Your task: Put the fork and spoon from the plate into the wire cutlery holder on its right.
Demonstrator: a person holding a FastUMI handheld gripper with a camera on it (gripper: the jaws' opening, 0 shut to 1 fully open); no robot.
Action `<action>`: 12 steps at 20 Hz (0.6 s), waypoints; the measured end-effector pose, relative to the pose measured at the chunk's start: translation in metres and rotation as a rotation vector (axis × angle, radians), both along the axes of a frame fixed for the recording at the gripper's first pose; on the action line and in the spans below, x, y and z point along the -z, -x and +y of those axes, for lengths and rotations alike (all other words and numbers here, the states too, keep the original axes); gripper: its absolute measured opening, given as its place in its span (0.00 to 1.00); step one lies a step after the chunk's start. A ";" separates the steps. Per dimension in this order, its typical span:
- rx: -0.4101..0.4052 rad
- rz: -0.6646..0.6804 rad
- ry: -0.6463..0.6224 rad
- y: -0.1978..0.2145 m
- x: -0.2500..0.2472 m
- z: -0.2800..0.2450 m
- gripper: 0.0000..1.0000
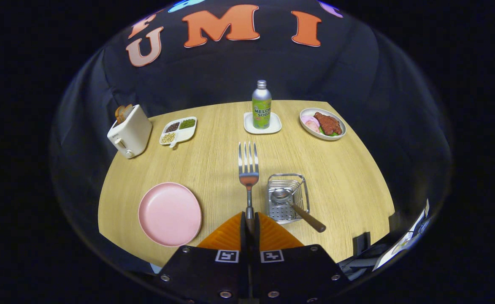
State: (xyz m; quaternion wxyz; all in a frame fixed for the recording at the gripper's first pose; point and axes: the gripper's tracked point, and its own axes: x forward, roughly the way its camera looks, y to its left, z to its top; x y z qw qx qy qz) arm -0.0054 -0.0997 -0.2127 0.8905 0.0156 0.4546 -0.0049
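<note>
**Gripper view: fork pinched, raised over the table beside the holder**

Gripper view looks down and forward over a round wooden table (213,164). The gripper (249,221) sits low in the foreground with its two fingers pressed together on the handle of the fork (248,169). The fork stands straight out ahead of the fingers, tines pointing away toward the far side of the table, metal and shiny, with a reddish reflection on its neck.

Just to the right of the fork is the wire cutlery holder (287,197), a small square metal basket with a perforated floor. The spoon (296,205) already lies in it, bowl inside the basket and its brown wooden handle leaning out over the near right corner.

Left of the fingers is the pink plate (170,213), bare. Farther back stand a cream toaster (130,131) with bread in its slots, a divided tray (178,131) of beans and seeds, a green soda bottle (261,105) on a small white coaster (272,126), and an oval dish of food (323,123). Nothing lies between the fork and the holder.
</note>
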 end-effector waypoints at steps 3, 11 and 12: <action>0.004 0.079 0.059 0.004 0.011 -0.029 0.04; -0.041 0.233 0.076 0.008 0.044 -0.057 0.04; -0.042 0.257 0.068 0.009 0.047 -0.057 0.05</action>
